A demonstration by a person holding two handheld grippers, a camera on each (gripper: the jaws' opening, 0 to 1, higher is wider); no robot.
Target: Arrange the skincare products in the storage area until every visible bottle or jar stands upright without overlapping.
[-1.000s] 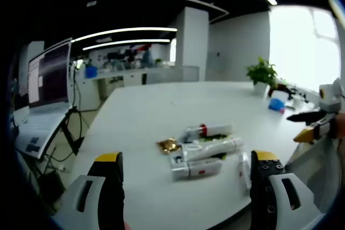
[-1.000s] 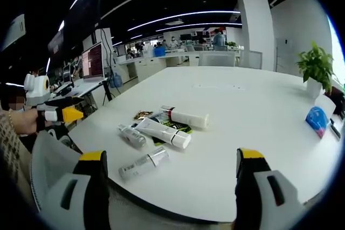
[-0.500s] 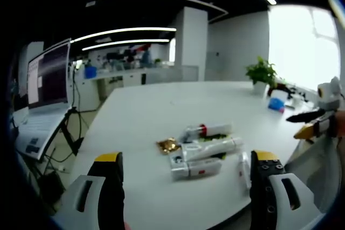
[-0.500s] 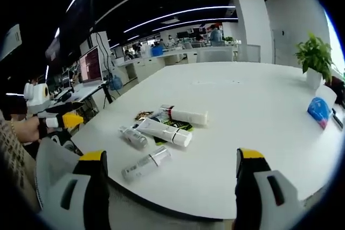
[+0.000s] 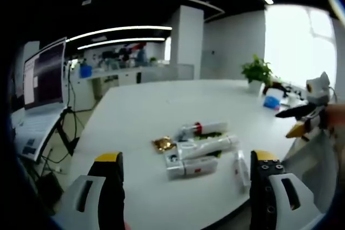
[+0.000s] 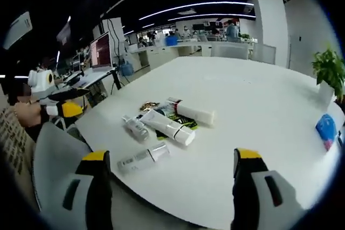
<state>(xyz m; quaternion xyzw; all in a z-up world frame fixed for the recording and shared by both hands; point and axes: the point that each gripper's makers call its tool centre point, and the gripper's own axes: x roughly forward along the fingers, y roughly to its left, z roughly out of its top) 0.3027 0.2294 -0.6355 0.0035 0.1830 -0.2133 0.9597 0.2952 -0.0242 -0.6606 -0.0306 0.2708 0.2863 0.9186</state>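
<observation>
Several skincare products lie flat in a cluster on the white table (image 5: 145, 111). In the left gripper view I see a tube with a red band (image 5: 204, 128), a long white tube (image 5: 207, 146), a white bottle (image 5: 192, 167), a small bottle (image 5: 240, 168) and a gold sachet (image 5: 162, 144). My left gripper (image 5: 187, 187) is open, held short of them. In the right gripper view there are a white tube (image 6: 195, 113), another tube (image 6: 168, 127), a small bottle (image 6: 136, 127) and a clear-capped bottle (image 6: 143, 159). My right gripper (image 6: 170, 184) is open before the table edge.
A laptop on a stand (image 5: 38, 87) stands left of the table. A potted plant (image 5: 256, 72) and a blue object (image 5: 271, 102) sit at the table's far side. The other gripper (image 6: 56, 106), held by a hand, shows at the left. A white chair back (image 6: 51, 160) is near.
Both cameras shifted slightly; the products sit a little lower and left in the left gripper view. The products themselves have not moved, and both grippers remain open.
</observation>
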